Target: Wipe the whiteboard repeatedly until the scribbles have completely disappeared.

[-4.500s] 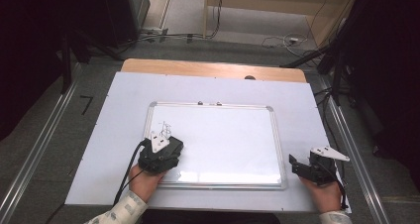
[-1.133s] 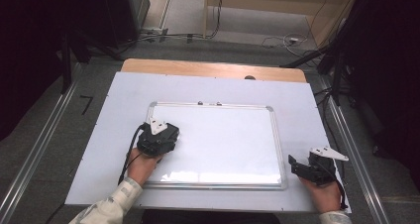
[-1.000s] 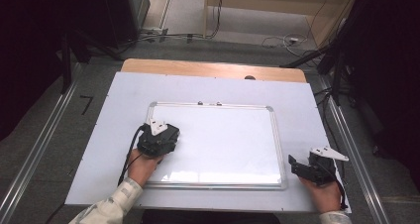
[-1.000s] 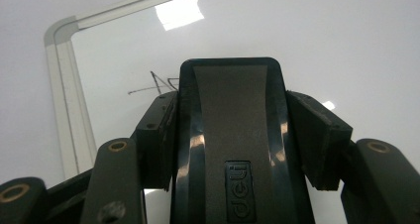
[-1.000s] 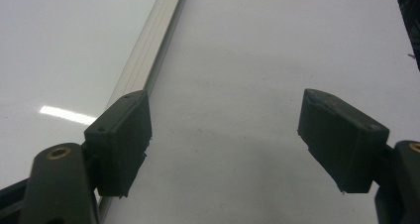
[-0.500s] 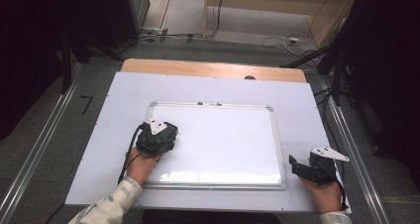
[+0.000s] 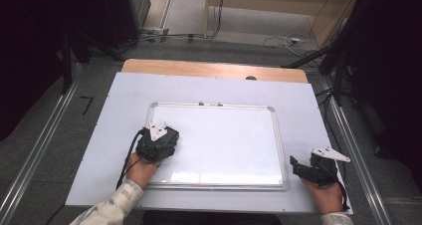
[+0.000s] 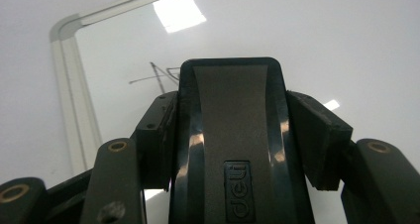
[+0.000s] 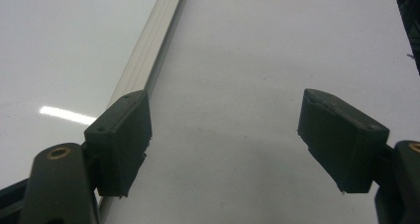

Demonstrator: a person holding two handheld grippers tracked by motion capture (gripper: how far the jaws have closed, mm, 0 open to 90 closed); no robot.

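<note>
Whiteboard (image 7: 224, 140) is lying flat in the middle of the white table cover (image 7: 119, 95), long side twd the person. A black eraser (image 8: 233, 149), "deli" on its back, is sitting on the board's near-left part — left gripper (image 7: 157, 141) is clamping it btwn both jaws, pads pressing its two sides. A few thin pen strokes (image 8: 156, 74) are showing just ahead of the eraser, near the board's rounded corner and silver frame (image 8: 74, 100). Person's left hand (image 7: 141, 168) is gripping the tool from behind, cable trailing back.

Right gripper (image 7: 311, 168) is resting on the cover just off the board's right edge, near corner — jaws standing wide apart w/ nothing btwn them. In the right gripper view the frame (image 9: 148, 65) is running past the left-hand pad (image 9: 121, 140).
</note>
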